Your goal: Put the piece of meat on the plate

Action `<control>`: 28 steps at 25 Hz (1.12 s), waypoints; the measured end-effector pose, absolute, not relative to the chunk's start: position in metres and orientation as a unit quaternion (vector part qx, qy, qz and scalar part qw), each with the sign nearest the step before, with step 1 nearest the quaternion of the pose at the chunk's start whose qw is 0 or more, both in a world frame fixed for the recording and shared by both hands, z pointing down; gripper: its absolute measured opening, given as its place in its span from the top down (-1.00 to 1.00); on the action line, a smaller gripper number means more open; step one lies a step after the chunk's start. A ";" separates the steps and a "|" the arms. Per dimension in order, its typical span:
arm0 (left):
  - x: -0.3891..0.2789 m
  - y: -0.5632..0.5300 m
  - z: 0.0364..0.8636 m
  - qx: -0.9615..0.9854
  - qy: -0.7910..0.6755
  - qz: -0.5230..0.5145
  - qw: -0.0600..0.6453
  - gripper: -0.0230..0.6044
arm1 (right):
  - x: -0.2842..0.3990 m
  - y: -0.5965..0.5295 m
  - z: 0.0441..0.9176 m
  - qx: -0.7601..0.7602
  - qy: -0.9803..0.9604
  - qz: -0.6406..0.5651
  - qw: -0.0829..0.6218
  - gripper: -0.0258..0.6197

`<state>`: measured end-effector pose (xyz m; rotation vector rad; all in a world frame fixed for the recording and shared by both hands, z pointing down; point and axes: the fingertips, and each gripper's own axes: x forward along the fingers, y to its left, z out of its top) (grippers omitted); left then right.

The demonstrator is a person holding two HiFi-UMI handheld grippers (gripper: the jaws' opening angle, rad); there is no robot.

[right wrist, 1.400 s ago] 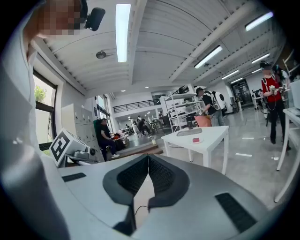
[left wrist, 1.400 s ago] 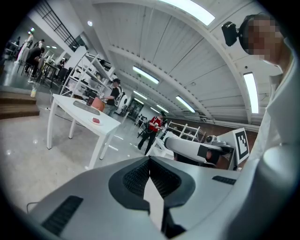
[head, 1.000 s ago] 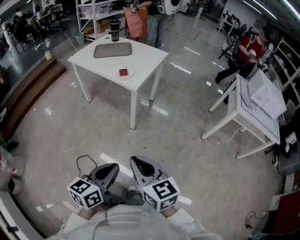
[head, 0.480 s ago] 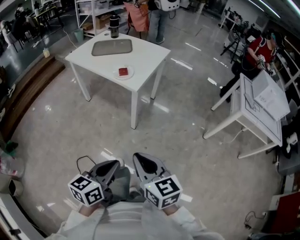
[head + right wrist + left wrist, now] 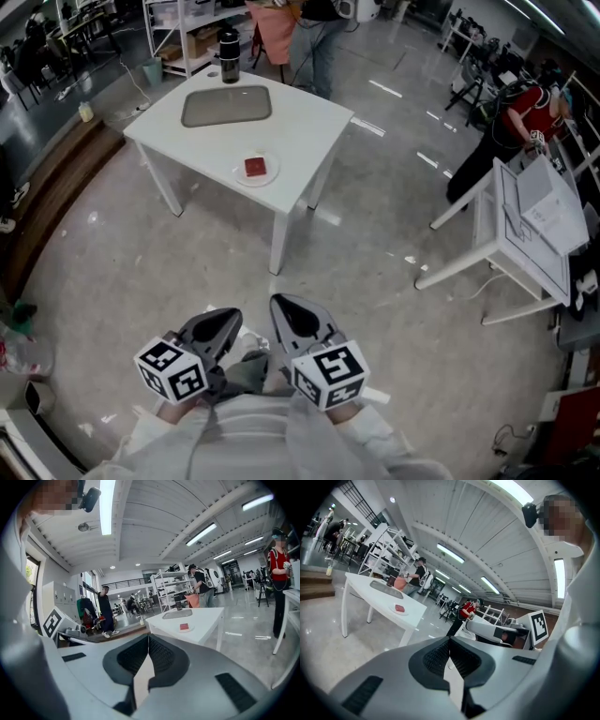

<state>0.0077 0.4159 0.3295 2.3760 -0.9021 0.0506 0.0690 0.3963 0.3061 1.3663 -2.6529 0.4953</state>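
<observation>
Walk right up to the white table (image 5: 305, 117) before reaching out, left gripper (image 5: 217, 326) and right gripper (image 5: 292, 319) both clenched tight on nothing, and look hard at the red meat (image 5: 255, 168) lying on the small plate (image 5: 240, 175) near the table's front edge, well apart from both.

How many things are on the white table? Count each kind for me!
piece of meat: 1
plate: 1
grey tray: 1
dark bottle: 1
Total: 4
</observation>
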 end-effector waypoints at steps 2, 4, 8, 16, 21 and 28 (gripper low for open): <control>0.001 0.391 0.325 0.898 -0.331 0.021 0.289 0.90 | 0.063 0.373 0.302 0.459 -0.872 0.161 0.053 0.87; -0.006 0.367 0.323 0.902 -0.325 0.022 0.283 0.90 | 0.057 0.350 0.302 0.467 -0.869 0.158 0.049 0.87; -0.020 0.330 0.325 0.907 -0.313 0.030 0.279 0.90 | 0.044 0.313 0.302 0.480 -0.862 0.161 0.045 0.87; -0.027 0.293 0.334 0.908 -0.296 0.045 0.294 0.90 | 0.032 0.272 0.311 0.487 -0.853 0.178 0.050 0.87; -0.028 0.266 0.344 0.903 -0.301 0.044 0.304 0.90 | 0.039 0.246 0.320 0.494 -0.848 0.187 0.055 0.87; -0.027 0.213 0.350 0.899 -0.314 0.044 0.303 0.90 | 0.045 0.189 0.327 0.490 -0.849 0.188 0.056 0.87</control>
